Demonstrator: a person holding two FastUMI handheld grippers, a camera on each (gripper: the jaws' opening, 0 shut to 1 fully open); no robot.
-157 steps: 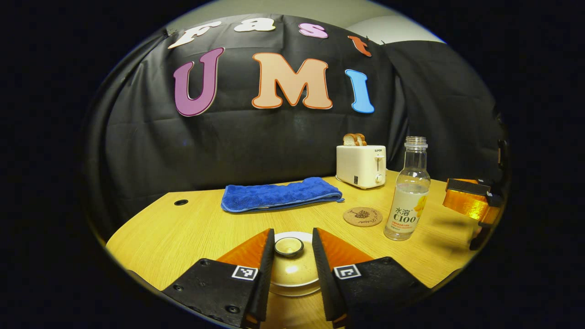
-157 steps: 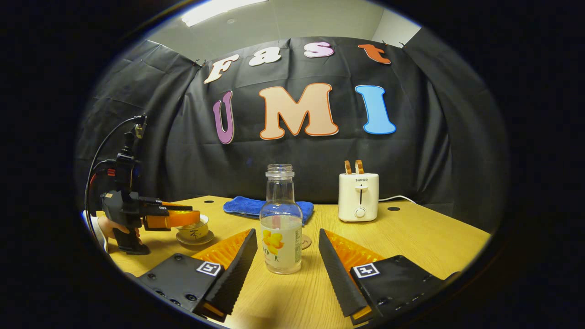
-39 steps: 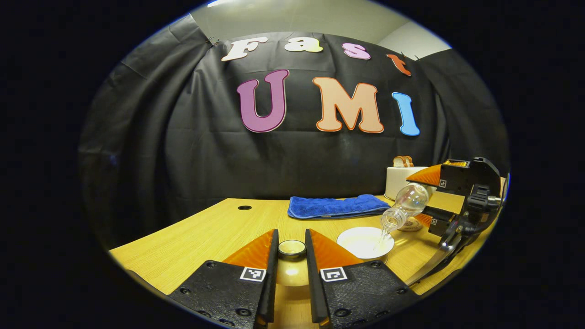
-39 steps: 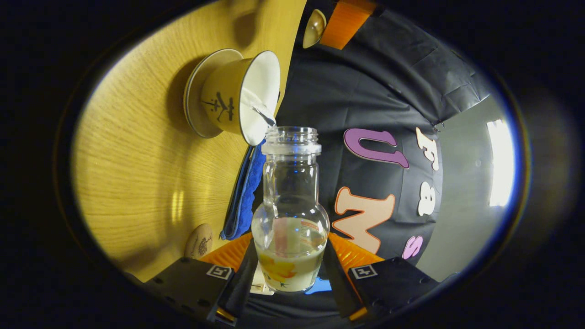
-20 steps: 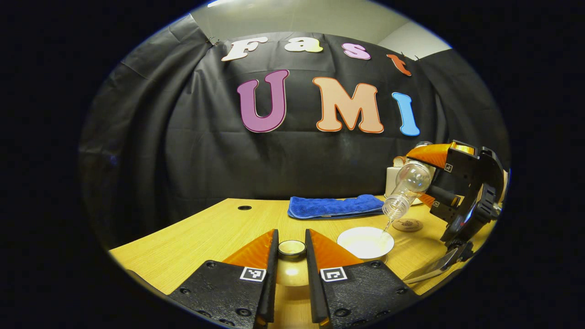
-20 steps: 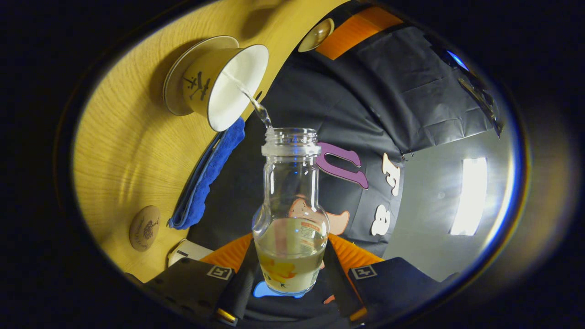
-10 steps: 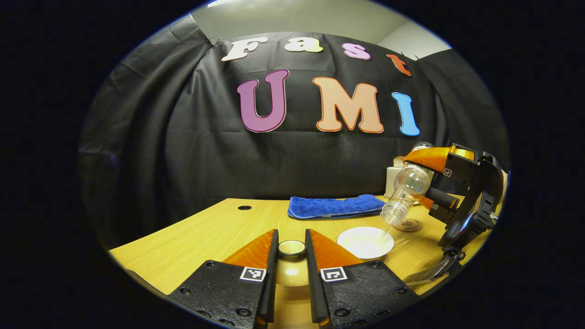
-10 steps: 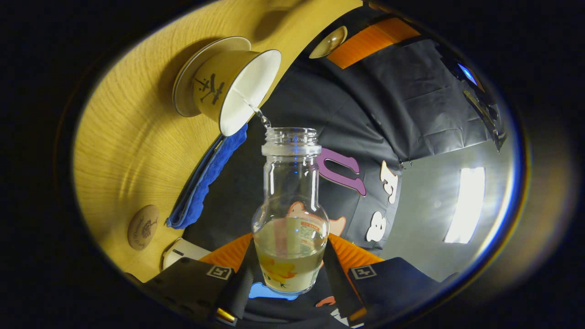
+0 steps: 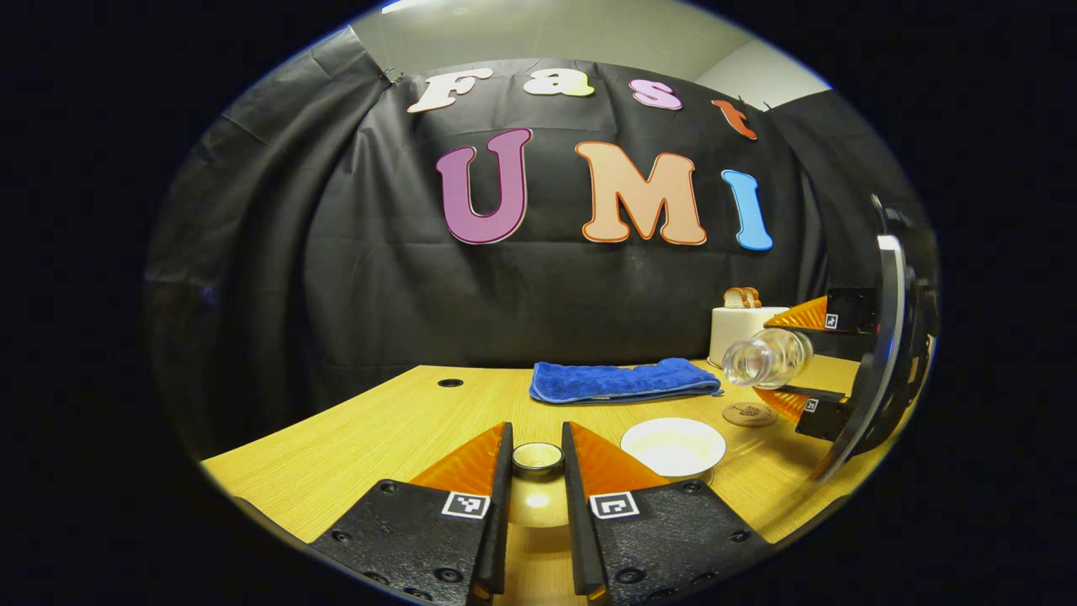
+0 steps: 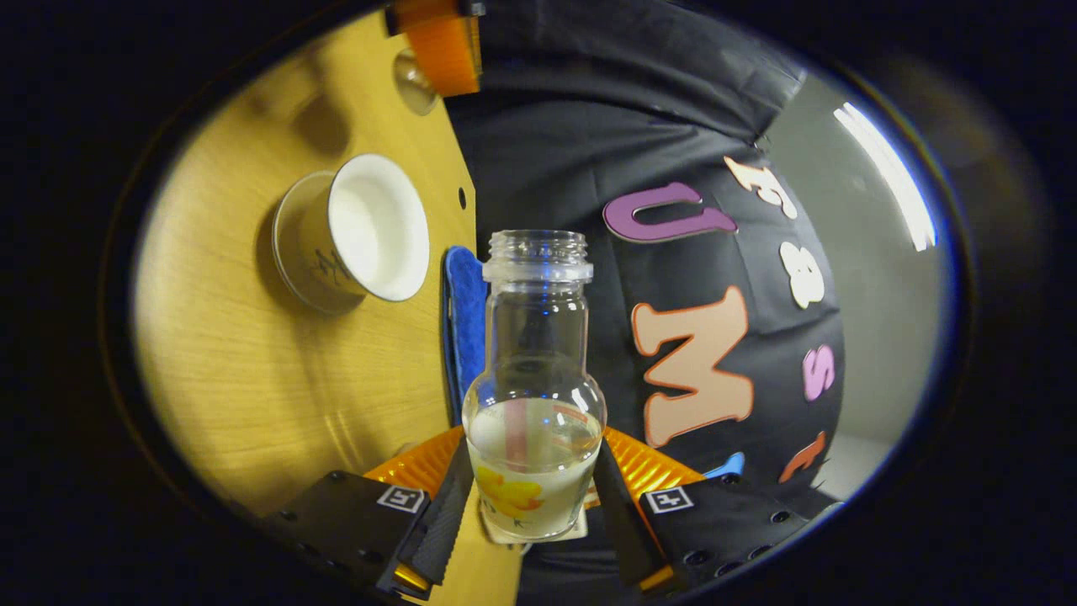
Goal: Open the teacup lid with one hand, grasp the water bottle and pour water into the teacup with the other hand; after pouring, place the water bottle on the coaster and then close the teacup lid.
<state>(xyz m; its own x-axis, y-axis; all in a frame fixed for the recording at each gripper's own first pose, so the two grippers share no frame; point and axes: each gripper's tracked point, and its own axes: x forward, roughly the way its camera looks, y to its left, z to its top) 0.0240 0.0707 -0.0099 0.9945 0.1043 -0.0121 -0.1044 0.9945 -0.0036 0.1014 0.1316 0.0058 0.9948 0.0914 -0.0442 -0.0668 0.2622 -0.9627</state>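
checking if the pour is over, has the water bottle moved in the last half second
Yes. In the left gripper view the water bottle has swung up toward level, its mouth drawn back right from over the teacup toward the toaster, with no stream falling.

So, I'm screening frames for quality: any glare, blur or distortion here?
Left gripper view: fisheye bends the table edge; sharp overall. Right gripper view: rolled sideways, bright ceiling light flares, teacup slightly soft, water bottle sharp.
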